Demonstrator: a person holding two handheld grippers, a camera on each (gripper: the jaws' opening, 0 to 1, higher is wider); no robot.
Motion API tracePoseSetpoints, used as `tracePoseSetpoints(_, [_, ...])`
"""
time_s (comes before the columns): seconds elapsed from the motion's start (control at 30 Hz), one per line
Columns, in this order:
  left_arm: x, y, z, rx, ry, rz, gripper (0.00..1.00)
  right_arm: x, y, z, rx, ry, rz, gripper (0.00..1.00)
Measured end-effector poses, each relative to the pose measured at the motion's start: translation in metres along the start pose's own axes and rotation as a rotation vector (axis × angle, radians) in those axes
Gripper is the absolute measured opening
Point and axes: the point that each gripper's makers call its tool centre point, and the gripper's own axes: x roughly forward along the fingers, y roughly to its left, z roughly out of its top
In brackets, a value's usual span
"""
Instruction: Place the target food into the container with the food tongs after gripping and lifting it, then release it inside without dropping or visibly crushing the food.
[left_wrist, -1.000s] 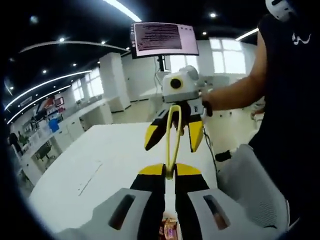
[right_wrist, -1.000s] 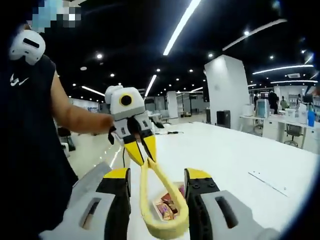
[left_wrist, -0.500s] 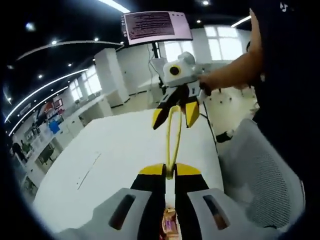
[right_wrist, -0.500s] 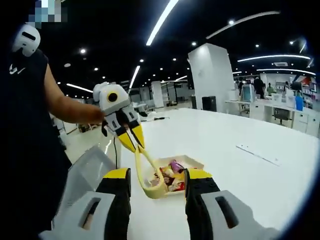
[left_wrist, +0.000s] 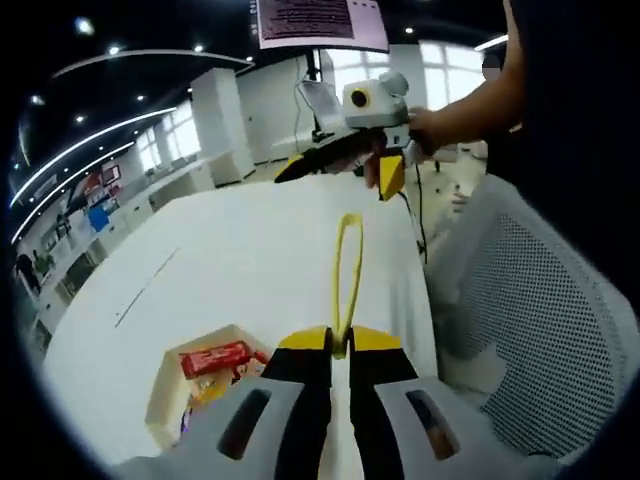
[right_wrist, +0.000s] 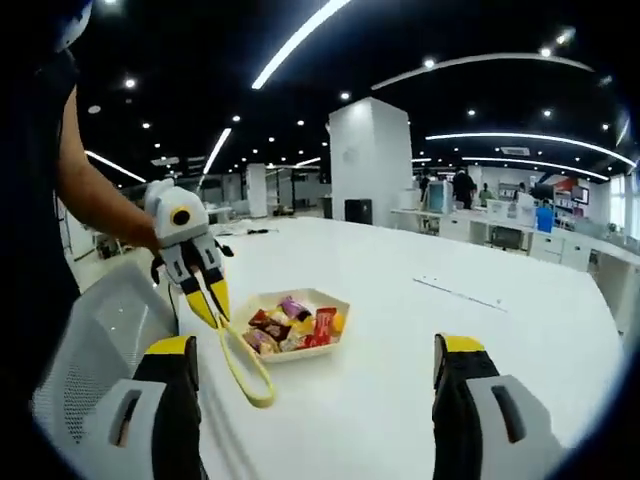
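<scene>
In the left gripper view, the left claw (left_wrist: 340, 345) is closed on the yellow food tongs (left_wrist: 346, 270), which hang in the air above the white bench (left_wrist: 240, 260); they could twist in this grip. In the right gripper view, the right claw (right_wrist: 318, 365) is wide open (holding nothing), and the tray (right_wrist: 295, 325) of wrapped snacks sits near the bench's edge beside the chair (right_wrist: 85, 340).

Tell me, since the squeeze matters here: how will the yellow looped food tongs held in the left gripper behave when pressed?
The yellow looped food tongs look thin and strap-like, so they probably flex easily and spring back. Clamped at one end by the left gripper, with the loop free, they may wobble. Being slim, they are likely light, so a gentle squeeze should do over the cream paper tray of wrapped snacks.
</scene>
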Motion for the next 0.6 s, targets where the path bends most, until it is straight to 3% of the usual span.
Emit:
tracePoseSetpoints(0.07, [0.003, -0.001, -0.007, -0.005, 0.010, -0.005, 0.00, -0.005, -0.009, -0.012, 0.048, 0.013, -0.052, 1.00])
tracePoseSetpoints(0.23, [0.010, -0.004, -0.026, 0.022, 0.056, -0.003, 0.00, -0.020, -0.013, -0.040, 0.012, 0.050, -0.089, 1.00])
tracePoseSetpoints(0.4, [0.021, -0.009, -0.046, 0.009, 0.082, -0.018, 0.00, -0.033, -0.019, -0.053, 0.018, 0.044, -0.135, 1.00])
tracePoseSetpoints(0.47, [0.024, -0.011, -0.052, -0.009, 0.096, -0.036, 0.00, -0.038, -0.024, -0.061, 0.032, 0.070, -0.166, 1.00])
tracePoseSetpoints(0.6, [0.028, -0.010, -0.060, -0.002, 0.120, -0.031, 0.00, -0.045, -0.032, -0.068, 0.035, 0.062, -0.207, 1.00])
